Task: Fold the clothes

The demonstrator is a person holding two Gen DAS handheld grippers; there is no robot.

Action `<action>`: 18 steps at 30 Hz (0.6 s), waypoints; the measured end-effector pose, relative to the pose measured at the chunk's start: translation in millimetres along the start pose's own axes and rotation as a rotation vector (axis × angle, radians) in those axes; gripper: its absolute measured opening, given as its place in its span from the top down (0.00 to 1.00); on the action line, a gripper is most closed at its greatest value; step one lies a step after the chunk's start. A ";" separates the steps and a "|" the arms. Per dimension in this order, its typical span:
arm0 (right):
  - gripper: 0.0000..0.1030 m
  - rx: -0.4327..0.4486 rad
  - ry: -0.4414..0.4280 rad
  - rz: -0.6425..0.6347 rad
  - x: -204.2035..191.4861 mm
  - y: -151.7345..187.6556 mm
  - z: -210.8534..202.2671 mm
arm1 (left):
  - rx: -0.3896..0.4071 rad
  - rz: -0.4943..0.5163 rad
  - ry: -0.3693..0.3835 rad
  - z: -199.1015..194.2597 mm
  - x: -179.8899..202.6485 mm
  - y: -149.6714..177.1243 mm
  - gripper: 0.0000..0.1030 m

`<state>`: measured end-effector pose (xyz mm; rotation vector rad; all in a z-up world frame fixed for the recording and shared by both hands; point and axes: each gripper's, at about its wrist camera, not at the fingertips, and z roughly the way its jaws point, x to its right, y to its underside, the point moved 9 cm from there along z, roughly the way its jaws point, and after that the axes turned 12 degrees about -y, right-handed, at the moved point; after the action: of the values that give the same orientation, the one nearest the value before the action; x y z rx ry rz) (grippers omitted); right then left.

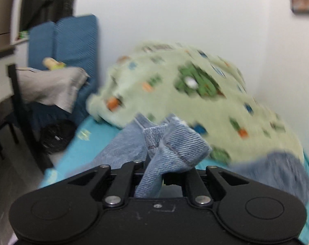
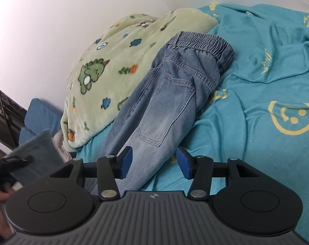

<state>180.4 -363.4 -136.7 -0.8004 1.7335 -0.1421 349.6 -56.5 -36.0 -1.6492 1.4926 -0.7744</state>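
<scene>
My left claw (image 1: pixel 154 163) is clamped on a bunched hem of the faded blue denim jeans (image 2: pixel 170 94), lifting that end so a fold can be carried over. The jeans lie lengthwise on the turquoise smiley-print bedsheet (image 2: pixel 277 81), partly against the pale green dinosaur fleece blanket (image 2: pixel 105 61). My right claw (image 2: pixel 154 161) hangs spread apart astride the leg, gripping nothing, placed, I judge, to pin or pinch the fold line.

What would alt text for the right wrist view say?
Open right tongs hover over the leg of light-blue jeans lying on a teal smiley-print bedsheet. A green dinosaur-print fleece blanket is heaped against the white wall behind.
</scene>
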 end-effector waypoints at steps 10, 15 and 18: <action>0.49 -0.038 -0.003 -0.026 5.5 3.5 6.2 | -0.105 0.186 0.041 22.5 54.2 103.1 0.81; 0.49 -0.102 -0.002 -0.114 -3.0 17.9 23.1 | -0.125 0.207 0.126 1.2 52.3 105.1 0.55; 0.49 -0.141 -0.023 -0.138 -8.0 28.7 31.3 | -0.092 0.231 0.157 -24.2 42.5 103.0 0.50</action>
<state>196.7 -327.5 -154.4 -1.0217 1.6805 -0.1036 280.8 -104.2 -113.4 -1.4749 1.8167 -0.7293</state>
